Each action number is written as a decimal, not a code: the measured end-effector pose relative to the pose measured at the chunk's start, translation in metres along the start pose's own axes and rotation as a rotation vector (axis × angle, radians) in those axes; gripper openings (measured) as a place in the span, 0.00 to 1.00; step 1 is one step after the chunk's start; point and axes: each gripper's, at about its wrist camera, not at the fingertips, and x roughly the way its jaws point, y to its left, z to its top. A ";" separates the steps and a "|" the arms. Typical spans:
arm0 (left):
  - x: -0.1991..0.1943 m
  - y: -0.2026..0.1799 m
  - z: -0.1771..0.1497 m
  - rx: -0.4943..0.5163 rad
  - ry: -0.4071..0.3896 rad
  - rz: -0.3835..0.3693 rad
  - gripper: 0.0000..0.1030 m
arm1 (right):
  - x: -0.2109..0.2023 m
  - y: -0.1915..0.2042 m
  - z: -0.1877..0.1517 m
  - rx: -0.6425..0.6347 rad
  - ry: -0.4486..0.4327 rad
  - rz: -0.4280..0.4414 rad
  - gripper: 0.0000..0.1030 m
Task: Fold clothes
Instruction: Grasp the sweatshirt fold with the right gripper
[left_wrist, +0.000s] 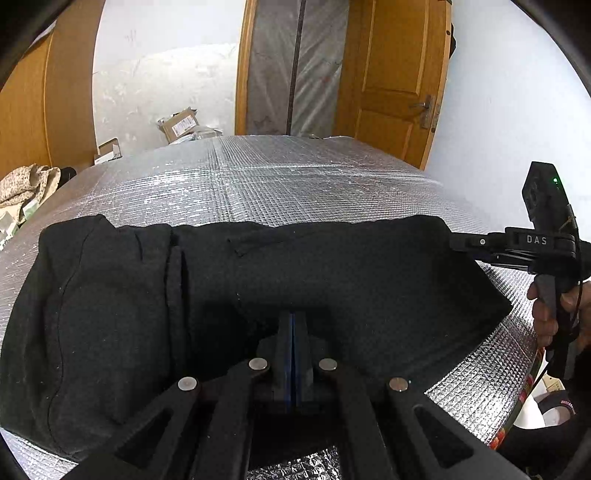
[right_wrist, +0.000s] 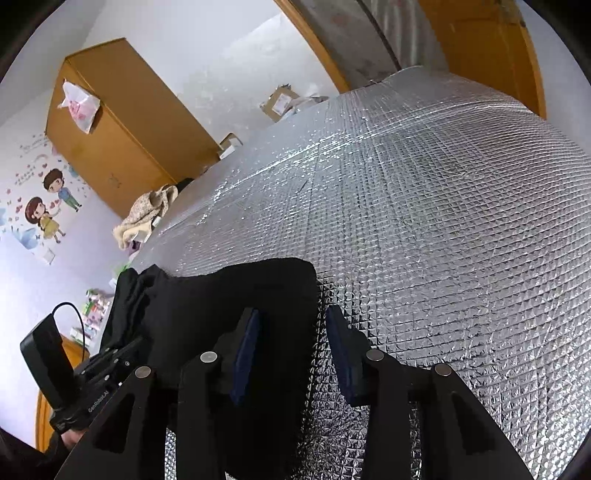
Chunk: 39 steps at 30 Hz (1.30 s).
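On the silver-padded bench (right_wrist: 424, 206), black garment (left_wrist: 258, 288) lying folded, left gripper (left_wrist: 291, 328) clenched at its near fold, right gripper (right_wrist: 291, 347) released beside its corner; risks dragging layers askew.

A black garment (left_wrist: 258, 295) lies folded, apparently double, flat across the silver quilted surface (left_wrist: 258, 177).

left wrist: close, downward | right wrist: likewise | shared: black garment (left_wrist: 258, 288), foil mat (right_wrist: 424, 221)
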 end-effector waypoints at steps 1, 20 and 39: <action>0.000 0.000 0.000 0.001 0.000 0.001 0.00 | 0.000 0.001 0.001 -0.002 0.001 -0.002 0.38; 0.001 -0.007 0.000 0.022 0.002 0.022 0.00 | -0.008 0.015 -0.021 -0.051 0.100 0.042 0.39; 0.002 -0.003 0.001 0.001 -0.007 0.004 0.00 | -0.008 0.020 -0.021 0.048 0.137 0.087 0.14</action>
